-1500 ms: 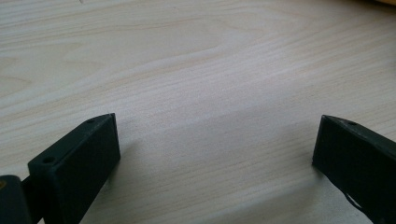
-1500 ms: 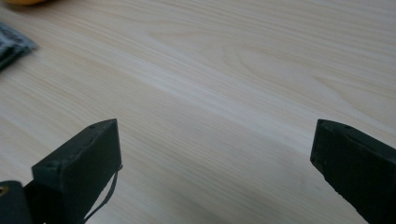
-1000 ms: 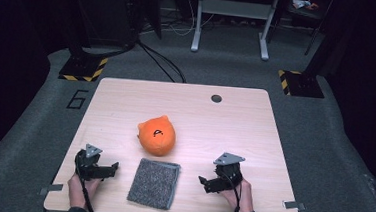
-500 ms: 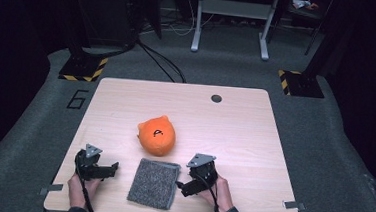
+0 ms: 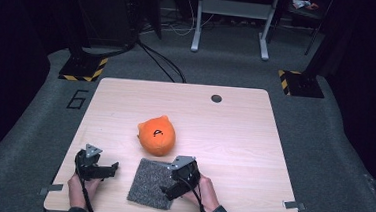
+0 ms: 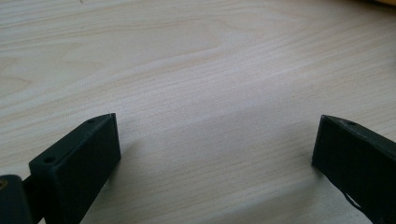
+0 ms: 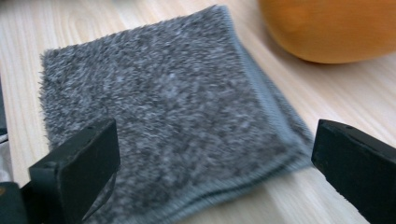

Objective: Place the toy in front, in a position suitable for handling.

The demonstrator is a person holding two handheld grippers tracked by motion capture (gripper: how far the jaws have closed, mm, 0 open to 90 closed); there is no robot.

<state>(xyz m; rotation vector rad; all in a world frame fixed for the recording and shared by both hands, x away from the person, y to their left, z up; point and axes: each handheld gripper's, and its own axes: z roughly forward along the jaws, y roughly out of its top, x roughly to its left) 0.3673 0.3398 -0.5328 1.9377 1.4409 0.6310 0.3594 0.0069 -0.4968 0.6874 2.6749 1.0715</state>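
Under my right tool (image 5: 170, 190) lies the grey cloth (image 7: 168, 112), folded flat on the counter (image 5: 234, 139) near my edge of it. The jaws of that tool are spread wide, one over the nap and the other past the cloth's hemmed edge, above bare wood. Just beyond that edge sits the orange plush (image 7: 331, 28), close to the far corner of the cloth; I cannot tell whether the two touch.

My left tool (image 5: 102, 169) hovers low over bare wood off to the other side of the cloth, its jaws also spread wide with nothing between them.

I judge the work in hand to be taking the cloth by its near-side edge. Several things could spoil that. The cloth is folded in layers, so if I come down shallow the jaws may pinch only the top layer and the fold will open as I lift. If I come down too steeply, the lower jaw may jam against the counter and push the cloth away instead of sliding beneath it. Pushed that way, the cloth would nudge the plush, which looks round enough to roll. A pinch far off-centre would also let the cloth droop and swing.
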